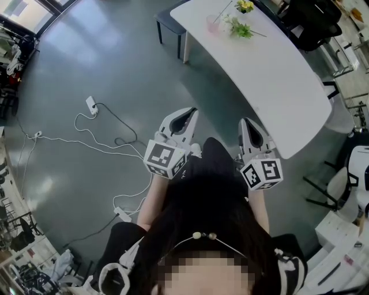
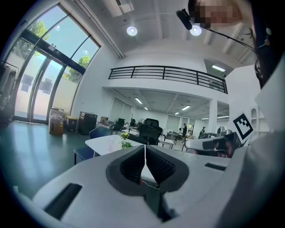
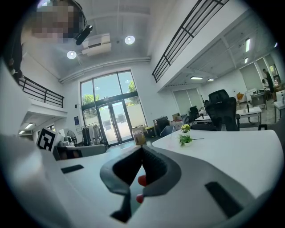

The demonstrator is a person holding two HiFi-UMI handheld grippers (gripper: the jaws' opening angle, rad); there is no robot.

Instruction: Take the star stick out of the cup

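A pale pink cup [image 1: 213, 24] stands at the far end of the long white table [image 1: 277, 80], with a thin stick [image 1: 223, 11] leaning out of it; its star end is too small to make out. Beside the cup are a green sprig [image 1: 241, 29] and yellow flowers [image 1: 245, 6]. My left gripper [image 1: 187, 112] and right gripper [image 1: 247, 122] are held close to the body, short of the table's near end, far from the cup. Both are shut with nothing between the pads. The left gripper [image 2: 144, 147] faces the table [image 2: 104, 143]. The right gripper [image 3: 142, 148] faces the sprig [image 3: 185, 139].
White cables and a power strip [image 1: 92, 103] trail over the grey floor at left. A dark bench [image 1: 170, 26] sits by the table's far end. Black office chairs [image 1: 311, 23] stand behind the table, and white furniture [image 1: 351, 184] is at the right.
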